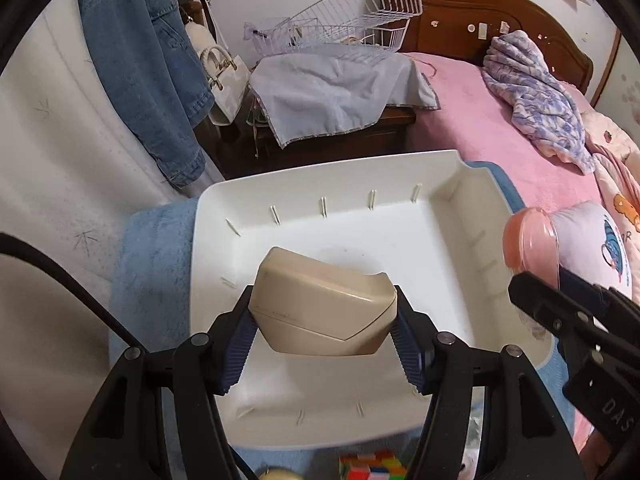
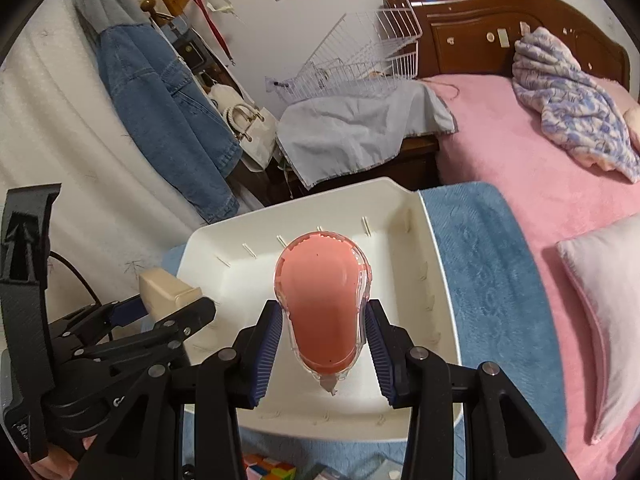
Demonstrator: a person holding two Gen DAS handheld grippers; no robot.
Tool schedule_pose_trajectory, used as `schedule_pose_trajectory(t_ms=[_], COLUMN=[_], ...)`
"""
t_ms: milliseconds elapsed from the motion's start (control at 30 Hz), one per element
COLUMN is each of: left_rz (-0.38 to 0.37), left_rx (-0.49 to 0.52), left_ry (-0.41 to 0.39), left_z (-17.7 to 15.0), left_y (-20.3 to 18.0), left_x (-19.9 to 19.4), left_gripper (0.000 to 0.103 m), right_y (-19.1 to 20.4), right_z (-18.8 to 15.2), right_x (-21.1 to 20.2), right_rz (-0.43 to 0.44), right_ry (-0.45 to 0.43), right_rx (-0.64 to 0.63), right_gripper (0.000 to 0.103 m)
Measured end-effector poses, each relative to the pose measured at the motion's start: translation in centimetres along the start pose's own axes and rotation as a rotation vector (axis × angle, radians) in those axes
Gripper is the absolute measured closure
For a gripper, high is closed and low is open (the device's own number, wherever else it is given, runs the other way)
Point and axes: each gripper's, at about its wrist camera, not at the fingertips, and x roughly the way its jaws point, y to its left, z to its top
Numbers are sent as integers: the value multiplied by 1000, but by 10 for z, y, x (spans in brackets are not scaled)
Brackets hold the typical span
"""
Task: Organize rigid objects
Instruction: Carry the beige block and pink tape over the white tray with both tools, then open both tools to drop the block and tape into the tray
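My left gripper (image 1: 322,320) is shut on a beige hard case (image 1: 320,304), held above the white plastic tray (image 1: 332,184). Its blue ribbed pads press both ends of the case. My right gripper (image 2: 324,324) is shut on a pink correction-tape dispenser (image 2: 322,304), also over the white tray (image 2: 436,264). In the left wrist view the dispenser (image 1: 528,240) and the right gripper (image 1: 560,312) hang at the tray's right side. In the right wrist view the left gripper (image 2: 160,312) with the beige case (image 2: 166,288) sits at the tray's left edge. Nothing lies inside the tray.
The tray lies on a blue towel (image 2: 492,276) over a pink bed (image 2: 520,140). A colourful puzzle cube (image 1: 372,466) sits near the tray's front edge. A white pillow (image 2: 604,320) is at the right. A nightstand with a grey cloth (image 1: 336,88) and wire rack (image 1: 360,20) stands behind.
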Motion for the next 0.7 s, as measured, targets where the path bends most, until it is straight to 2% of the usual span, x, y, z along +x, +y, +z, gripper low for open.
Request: schedule_pose_trajectory(t_ms=[300,467,567,633,667,700], left_rz=[-4,-15,-2,15,19,19], left_rx=[-39,-63,-65,-60,-63,-69], left_ry=[60,82,63,42,35,27], left_z=[-1,-1,0,-1,-1,-2], left_y=[9,12,13,14,15,16], left_x=[35,40,37,34,33,32], left_gripper=[37,37,36,30,24,22], right_y=[-10,-13,-13,-12,-12,-11], right_z=[-3,-3,-2,-2,-2,-2], right_x=[31,38,37,35,34,32], right_rz=[3,21,15,5,0,-2], right_ry=[39,57,47,42,41,37], right_rx=[30,57,49,37,35,35], right_gripper=[60,59,57,50,48,48])
